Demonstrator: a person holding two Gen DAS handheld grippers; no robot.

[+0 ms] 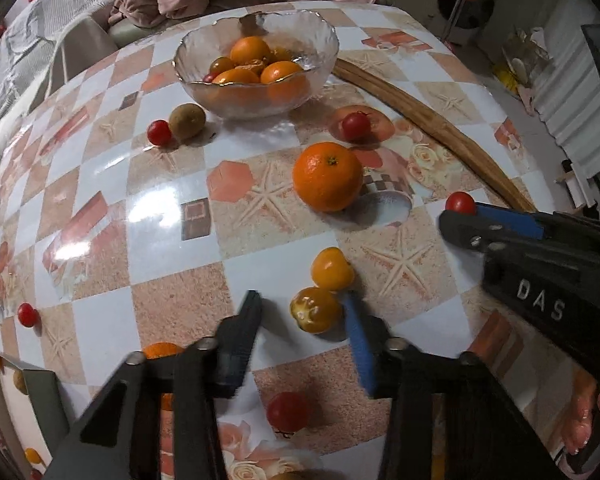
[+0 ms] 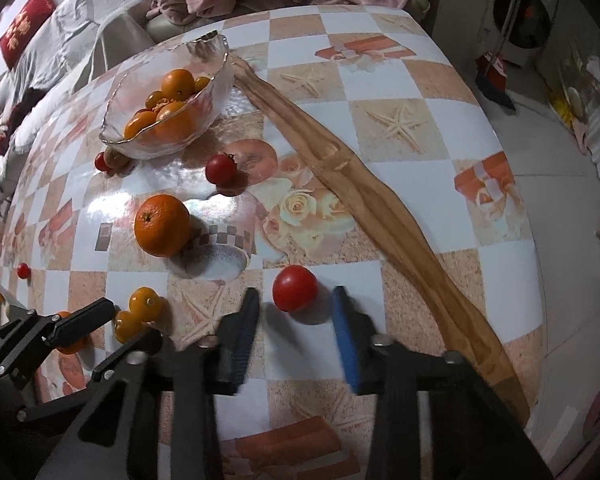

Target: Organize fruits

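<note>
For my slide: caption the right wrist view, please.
Right gripper, jaws open, straddles a red tomato on the patterned table.

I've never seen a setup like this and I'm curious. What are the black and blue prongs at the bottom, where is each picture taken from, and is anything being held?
There is no robot here. A person holds a two-finger gripper in each hand, and a wide-angle camera on each one looks along its fingers. One picture comes from the left gripper, the other from the right gripper.

On the patterned table stand a glass bowl of oranges, a large orange, a brown fruit, scattered small tomatoes and a long wooden strip.

Nothing is gripped yet. The left jaws straddle a yellow tomato and the right jaws straddle a red tomato, with gaps showing.
</note>
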